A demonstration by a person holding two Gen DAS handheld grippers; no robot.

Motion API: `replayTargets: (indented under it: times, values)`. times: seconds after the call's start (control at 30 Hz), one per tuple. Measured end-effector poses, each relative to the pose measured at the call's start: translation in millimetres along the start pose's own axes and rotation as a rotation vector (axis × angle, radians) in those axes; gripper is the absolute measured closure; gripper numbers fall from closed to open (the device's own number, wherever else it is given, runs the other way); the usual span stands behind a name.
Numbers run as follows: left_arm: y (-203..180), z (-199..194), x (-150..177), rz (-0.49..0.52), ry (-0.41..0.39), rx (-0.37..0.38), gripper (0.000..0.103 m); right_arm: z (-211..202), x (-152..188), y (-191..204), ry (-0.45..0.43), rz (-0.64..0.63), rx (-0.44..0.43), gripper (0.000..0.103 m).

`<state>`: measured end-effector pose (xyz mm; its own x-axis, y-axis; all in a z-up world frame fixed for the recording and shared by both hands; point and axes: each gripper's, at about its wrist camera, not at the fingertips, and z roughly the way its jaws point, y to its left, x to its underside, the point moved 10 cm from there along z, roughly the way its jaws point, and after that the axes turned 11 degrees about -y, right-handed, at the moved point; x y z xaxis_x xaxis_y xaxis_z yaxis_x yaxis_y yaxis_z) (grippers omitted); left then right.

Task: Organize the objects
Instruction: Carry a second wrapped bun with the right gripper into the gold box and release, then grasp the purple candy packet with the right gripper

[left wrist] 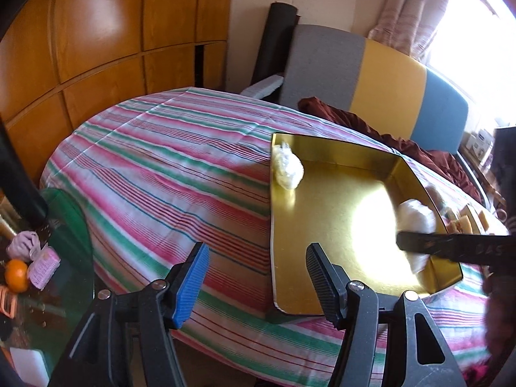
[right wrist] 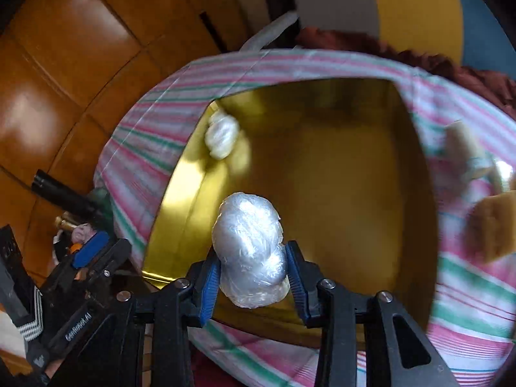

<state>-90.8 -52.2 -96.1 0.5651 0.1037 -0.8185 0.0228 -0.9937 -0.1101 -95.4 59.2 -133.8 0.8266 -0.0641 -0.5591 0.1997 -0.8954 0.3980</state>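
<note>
Mid-placement: my right gripper clamps a wrapped bundle over the gold tray. Left gripper open, empty. Next: lower, release clear of the far bundle.

a: where does the left wrist camera sit?
b: behind the left gripper, looking forward and down along its fingers over the near edge of the desk with the striped cloth. it faces the wooden wall panels and a window at upper right.
a: and the right wrist camera?
b: behind the right gripper, tilted more steeply down and much closer, almost over the gold tray, which fills the middle of its view.
a: what do both see?
b: the gold tray, the striped desk, the wall panels, and the small wrapped bundle in the tray's far corner. each view also catches the other gripper at its edge.
</note>
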Motion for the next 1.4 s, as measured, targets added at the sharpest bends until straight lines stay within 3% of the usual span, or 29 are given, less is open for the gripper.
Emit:
replayTargets:
  times: [0.07,0.17,0.3,0.57,0.83,1.07,1.23,1.4]
  values:
    - [3.6,0.3,-2.0,-0.004,-0.008,-0.009,0.038,14.2,4.3,15.0,0.034,0.026,-0.065,0.053]
    - [7.2,0.9,-2.8,-0.002,-0.017,-0.020,0.037,22.9,8.6,24.4,0.046,0.018,-0.081,0.046]
    - [6.4,2.7,-1.5,-0.001,-0.011,-0.017,0.037,15.8,12.8,18.5,0.030,0.004,-0.035,0.046]
    - [-9.7,-0.6,1.7,0.035,-0.015,0.012,0.037,-35.8,17.1,-15.6,-0.067,-0.003,0.095,0.046]
    - [-41.6,-1.6,10.6,0.075,0.009,0.072,0.036,-90.5,36.7,-92.1,-0.099,0.108,0.235,0.046]
    - [-75.6,-4.0,15.8,0.127,0.027,0.134,0.036,-152.3,68.6,-177.5,-0.081,0.197,0.412,0.046]
    - [-104.5,-6.2,15.9,0.168,0.032,0.188,0.036,-212.5,88.3,-241.4,-0.050,0.232,0.582,0.046]
    - [-130.2,-5.5,16.3,0.203,0.037,0.237,0.036,-253.7,118.1,-291.8,0.068,0.247,0.696,0.039]
